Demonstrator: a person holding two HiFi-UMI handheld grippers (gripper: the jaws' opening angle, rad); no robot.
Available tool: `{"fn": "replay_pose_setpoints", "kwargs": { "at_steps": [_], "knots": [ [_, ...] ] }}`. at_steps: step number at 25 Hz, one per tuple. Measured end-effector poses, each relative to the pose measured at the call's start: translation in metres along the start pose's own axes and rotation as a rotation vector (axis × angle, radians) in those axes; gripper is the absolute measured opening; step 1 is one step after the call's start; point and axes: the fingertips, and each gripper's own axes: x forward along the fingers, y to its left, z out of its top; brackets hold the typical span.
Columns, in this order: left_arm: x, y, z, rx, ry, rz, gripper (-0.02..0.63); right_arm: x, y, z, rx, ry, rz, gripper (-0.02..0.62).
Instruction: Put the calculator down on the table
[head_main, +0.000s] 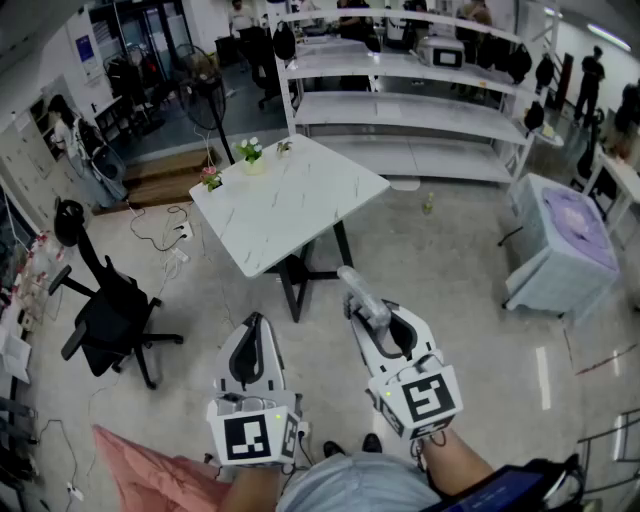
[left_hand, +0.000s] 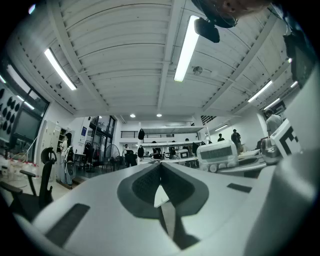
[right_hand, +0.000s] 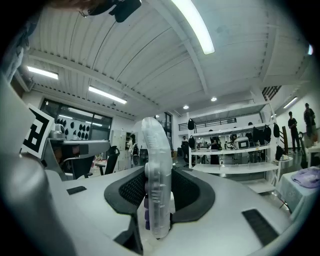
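Observation:
My right gripper is shut on a translucent white calculator, held on edge between the dark pads with its purple keys facing left. It sticks out ahead of the jaws, above the floor and short of the white marble-look table. That calculator also shows at the right of the left gripper view. My left gripper is shut with nothing between its pads, held beside the right one. Both point roughly level toward the table.
Two small flower pots stand at the table's far corner. A black office chair stands to the left, a fan behind the table, long white shelves at the back, and a covered cart at the right.

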Motion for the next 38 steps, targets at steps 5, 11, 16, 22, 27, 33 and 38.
{"fn": "replay_pose_setpoints", "kwargs": {
  "at_steps": [5,11,16,22,27,33,38],
  "knots": [
    [0.002,0.005,-0.003,-0.002,-0.001,-0.006,0.008,0.006,0.003,0.001,0.014,-0.013,0.001,0.141],
    [-0.005,0.026,-0.011,-0.007,0.001,0.003,0.008,0.011,0.010,0.005,0.041,-0.042,-0.016,0.143],
    [-0.011,0.041,-0.026,-0.021,0.014,-0.009,0.008,0.016,0.024,-0.002,0.031,-0.021,-0.033,0.143],
    [-0.007,0.052,-0.046,-0.028,0.055,-0.017,0.008,0.033,0.030,-0.009,0.033,0.001,-0.035,0.143],
    [0.010,0.054,-0.061,-0.014,0.085,-0.019,0.008,0.049,0.020,-0.017,0.036,0.006,-0.043,0.143],
    [0.051,0.054,-0.076,0.004,0.108,-0.012,0.008,0.082,-0.015,-0.037,0.063,0.045,-0.054,0.143],
    [0.102,0.060,-0.094,0.015,0.130,-0.005,0.008,0.124,-0.049,-0.059,0.096,0.076,-0.052,0.143]
  ]
}}
